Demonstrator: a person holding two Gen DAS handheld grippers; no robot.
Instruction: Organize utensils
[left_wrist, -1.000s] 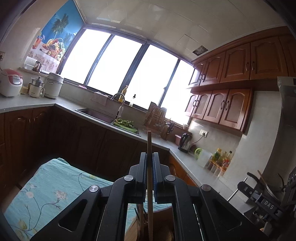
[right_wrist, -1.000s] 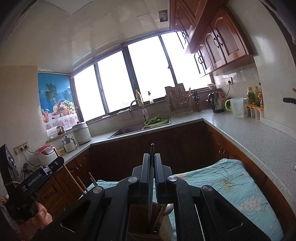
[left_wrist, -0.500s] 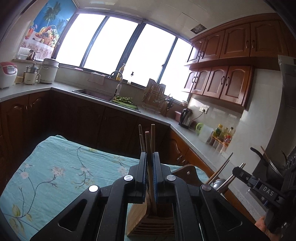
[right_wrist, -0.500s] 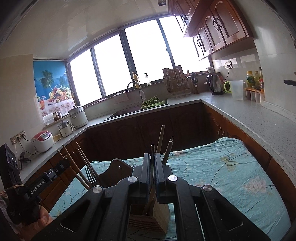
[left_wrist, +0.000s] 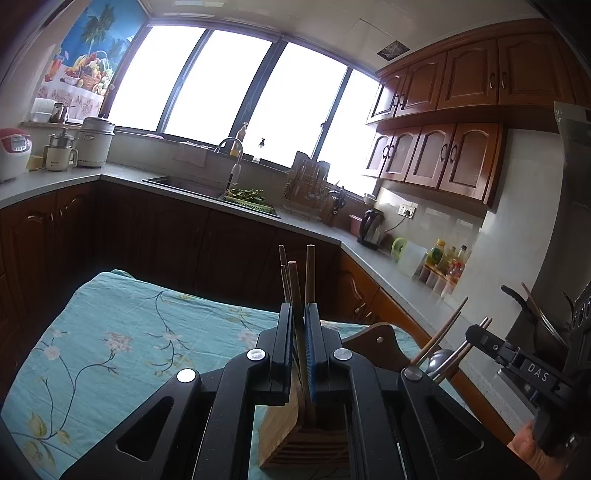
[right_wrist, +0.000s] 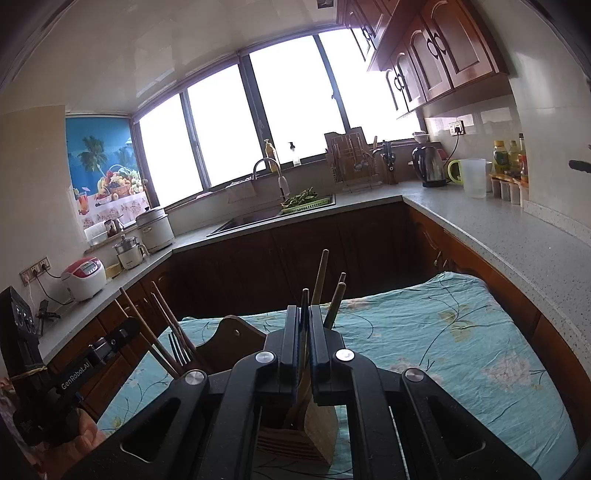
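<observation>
My left gripper is shut on a brown wooden chopstick that stands nearly upright. Its lower end reaches down into the slatted wooden utensil holder just below the jaws. Two more wooden handles rise from that holder. My right gripper is shut on a thin dark utensil handle, which also runs down into the holder. Wooden handles stand behind it. Each gripper's body shows at the edge of the other's view.
The holder stands on a table with a teal floral cloth. Its other compartment holds chopsticks and a metal spoon, with a fork among them. A curved wooden back board rises behind. Dark kitchen cabinets and grey counters surround the table.
Both views have tipped down, bringing the holder and the table into sight. Both held utensils have come down towards the holder. Both grippers stayed shut.
</observation>
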